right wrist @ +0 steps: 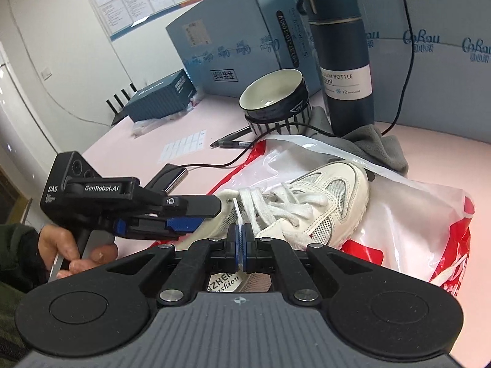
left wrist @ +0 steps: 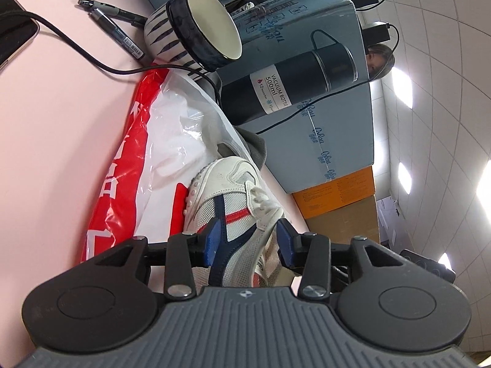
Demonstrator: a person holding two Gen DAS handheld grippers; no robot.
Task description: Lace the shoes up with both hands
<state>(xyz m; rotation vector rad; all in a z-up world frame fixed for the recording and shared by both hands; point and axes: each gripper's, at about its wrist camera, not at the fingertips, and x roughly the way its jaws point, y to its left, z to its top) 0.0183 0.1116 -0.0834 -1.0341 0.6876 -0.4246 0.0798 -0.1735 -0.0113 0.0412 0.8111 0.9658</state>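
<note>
A white sneaker [right wrist: 310, 202] with white laces lies on a red and white plastic bag [right wrist: 414, 230]; its side with navy and red stripes shows in the left wrist view [left wrist: 233, 211]. My right gripper [right wrist: 240, 239] is shut on the white lace end [right wrist: 237, 211] near the shoe's collar. My left gripper [left wrist: 250, 239] is open, its blue pads either side of the shoe's heel part. It shows in the right wrist view [right wrist: 202, 211], reaching in from the left beside the collar.
On the pink table [left wrist: 61, 122] stand a striped bowl [right wrist: 276, 98], a dark vacuum bottle [right wrist: 343, 70], blue boxes [right wrist: 233, 40] and a grey cloth [right wrist: 374, 147]. Pens [left wrist: 116, 27], a black cable [left wrist: 76, 52] and a phone [right wrist: 170, 176] lie to the left.
</note>
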